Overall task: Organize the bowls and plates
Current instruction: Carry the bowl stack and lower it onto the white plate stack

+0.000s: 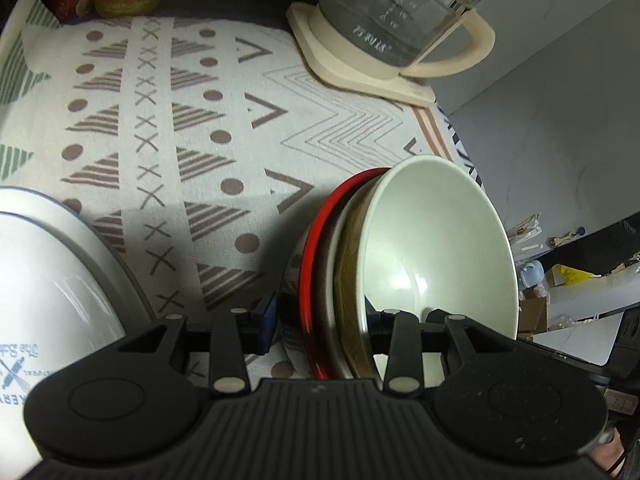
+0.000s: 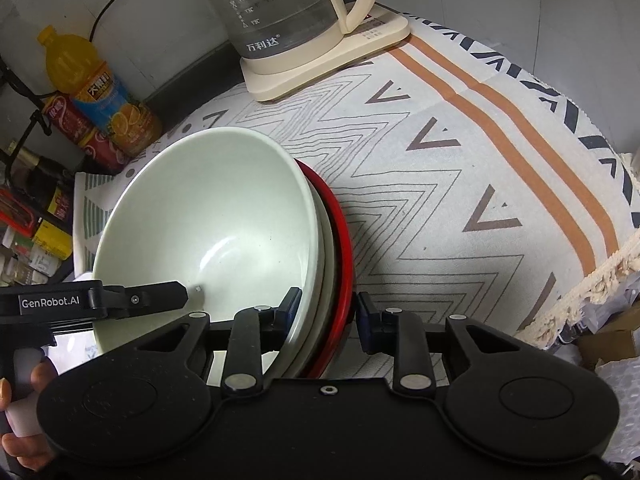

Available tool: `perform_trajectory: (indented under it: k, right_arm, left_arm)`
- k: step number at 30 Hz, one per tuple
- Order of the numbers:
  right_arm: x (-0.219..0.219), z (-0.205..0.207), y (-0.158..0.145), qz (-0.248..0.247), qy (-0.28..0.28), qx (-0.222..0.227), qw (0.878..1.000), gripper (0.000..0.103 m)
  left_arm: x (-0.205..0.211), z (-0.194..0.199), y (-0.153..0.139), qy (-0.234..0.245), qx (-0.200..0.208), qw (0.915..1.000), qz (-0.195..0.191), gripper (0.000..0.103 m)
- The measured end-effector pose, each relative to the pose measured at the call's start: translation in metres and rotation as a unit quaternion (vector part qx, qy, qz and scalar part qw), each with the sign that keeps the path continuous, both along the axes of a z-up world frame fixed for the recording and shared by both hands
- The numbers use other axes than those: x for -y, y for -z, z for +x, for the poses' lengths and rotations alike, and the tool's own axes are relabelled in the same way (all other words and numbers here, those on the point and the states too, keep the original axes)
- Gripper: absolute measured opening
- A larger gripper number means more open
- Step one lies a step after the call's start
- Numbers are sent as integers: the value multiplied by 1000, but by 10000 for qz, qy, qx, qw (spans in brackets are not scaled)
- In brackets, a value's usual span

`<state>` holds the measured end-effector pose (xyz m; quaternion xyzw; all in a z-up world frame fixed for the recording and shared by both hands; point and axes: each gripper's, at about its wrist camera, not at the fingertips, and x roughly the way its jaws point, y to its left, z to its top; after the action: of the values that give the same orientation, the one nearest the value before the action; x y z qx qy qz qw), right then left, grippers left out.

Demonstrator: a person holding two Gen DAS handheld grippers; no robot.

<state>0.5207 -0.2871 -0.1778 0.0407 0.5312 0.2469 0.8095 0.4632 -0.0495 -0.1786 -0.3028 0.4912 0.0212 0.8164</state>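
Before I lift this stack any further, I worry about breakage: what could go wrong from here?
1. The nested stack, pale green bowl inside the red-rimmed bowl, is tilted steeply; the inner bowl might slide out.
2. Each tool, left and right, pinches only the rims, so the hold may slip.
3. The glass kettle and the white dish stand close by; a swing could knock them.

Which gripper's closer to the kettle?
Cannot tell: both grippers are at the bowl stack, well short of the kettle. Left straddles one side of the stack's rims; right straddles the other.
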Motion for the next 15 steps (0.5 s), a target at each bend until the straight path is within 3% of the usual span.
perform_trajectory:
  k: [15]
  right_arm:
    - [-37, -10, -47, 437, -291, 386, 9979, 28]
  left_arm:
    - [-31, -32, -57, -454, 483, 9973, 306, 37]
